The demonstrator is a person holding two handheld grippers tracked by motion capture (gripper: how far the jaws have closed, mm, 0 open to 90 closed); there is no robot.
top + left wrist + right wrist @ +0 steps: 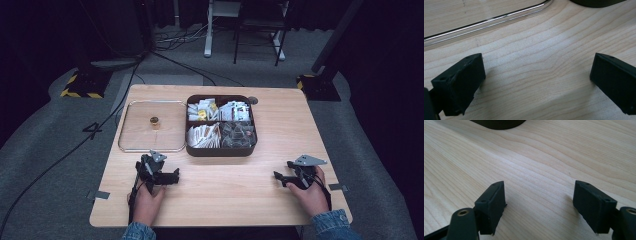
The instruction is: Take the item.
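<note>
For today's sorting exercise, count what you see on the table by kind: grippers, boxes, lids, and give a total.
Grippers: 2, left gripper and right gripper, both open.
Boxes: 1, the dark box with four compartments.
Lids: 1, the clear lid with a small knob.
Total: 4

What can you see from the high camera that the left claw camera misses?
The high view alone shows the whole brown box with its four compartments of packets, the lid's small knob, and both hands with the right claw. The left claw view alone shows its open black jaws close up and the wood grain. Both share the wooden table, the clear lid's rim and the left claw.
</note>
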